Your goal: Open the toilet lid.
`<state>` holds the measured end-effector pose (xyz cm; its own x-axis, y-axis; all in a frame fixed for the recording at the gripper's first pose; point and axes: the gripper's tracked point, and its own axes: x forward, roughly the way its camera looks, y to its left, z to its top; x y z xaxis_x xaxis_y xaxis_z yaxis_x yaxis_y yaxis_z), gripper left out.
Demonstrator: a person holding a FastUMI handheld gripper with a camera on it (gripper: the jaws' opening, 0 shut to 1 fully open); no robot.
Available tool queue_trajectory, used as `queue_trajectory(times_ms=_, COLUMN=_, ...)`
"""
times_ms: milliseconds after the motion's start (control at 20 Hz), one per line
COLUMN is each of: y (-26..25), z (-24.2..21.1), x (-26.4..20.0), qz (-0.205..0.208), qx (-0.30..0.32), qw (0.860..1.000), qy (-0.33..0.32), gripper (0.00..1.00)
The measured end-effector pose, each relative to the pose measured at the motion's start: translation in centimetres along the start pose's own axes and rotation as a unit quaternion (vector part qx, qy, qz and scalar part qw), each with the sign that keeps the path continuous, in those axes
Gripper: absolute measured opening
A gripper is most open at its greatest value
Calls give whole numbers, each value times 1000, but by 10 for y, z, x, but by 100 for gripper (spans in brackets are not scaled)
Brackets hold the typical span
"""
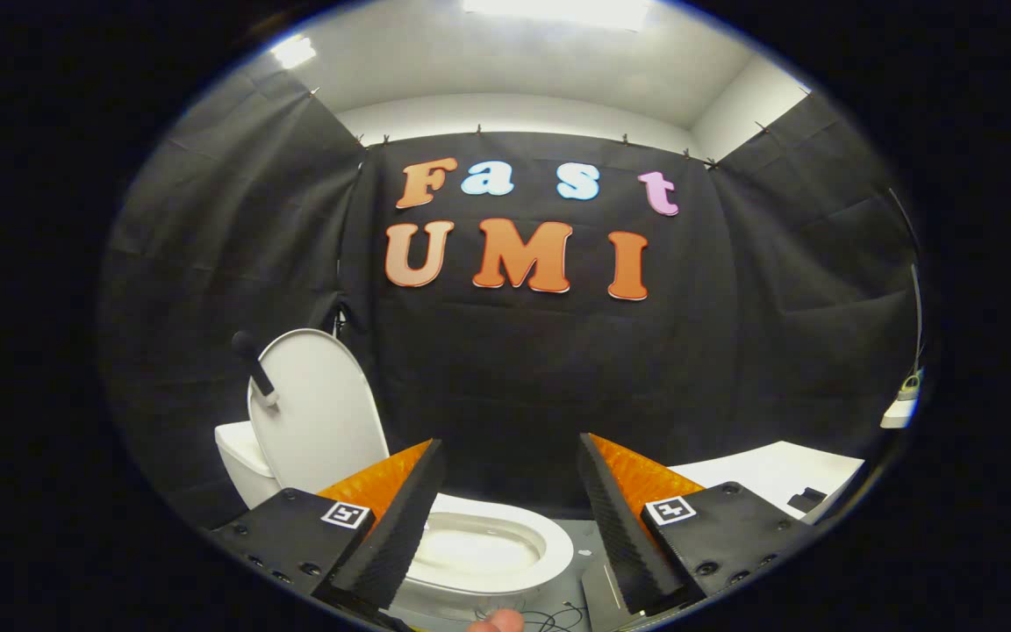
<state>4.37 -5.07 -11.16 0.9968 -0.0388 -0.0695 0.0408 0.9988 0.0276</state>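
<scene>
A white toilet stands low ahead and to the left. Its lid (317, 412) is raised upright against the tank (240, 461), with a dark handle (253, 364) fixed near its upper left edge. The seat ring and bowl (505, 549) lie uncovered just beyond the left finger. My gripper (510, 527) is open, its fingers wide apart with nothing between them, above the bowl's front part. The left finger (400, 518) overlaps the bowl's left rim.
A white counter (777, 474) with a small dark object on it sits to the right beyond the right finger. Cables (549, 619) lie on the grey floor near the bowl. A fingertip of the person's hand (495, 621) shows below the fingers. Black cloth walls enclose the booth.
</scene>
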Motion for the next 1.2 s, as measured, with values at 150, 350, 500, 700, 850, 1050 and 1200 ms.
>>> queue_trajectory(times_ms=150, y=4, z=3, x=0, qz=7, qx=-3, qw=1000, qy=-3, gripper=98)
queue_trajectory(times_ms=350, y=5, z=7, x=-3, qz=7, qx=-2, qw=1000, qy=-9, gripper=98)
queue_trajectory(times_ms=500, y=0, z=12, x=-5, qz=0, qx=-1, qw=1000, qy=-10, gripper=98)
queue_trajectory(times_ms=700, y=-1, z=16, x=-8, qz=-1, qx=3, qw=1000, qy=-20, gripper=98)
queue_trajectory(times_ms=850, y=-2, z=18, x=-7, qz=-3, qx=3, qw=1000, qy=-19, gripper=98)
queue_trajectory(times_ms=1050, y=-1, z=18, x=-10, qz=2, qx=6, qw=1000, qy=-19, gripper=98)
queue_trajectory(times_ms=1200, y=-4, z=20, x=-11, qz=-1, qx=8, qw=1000, qy=-22, gripper=98)
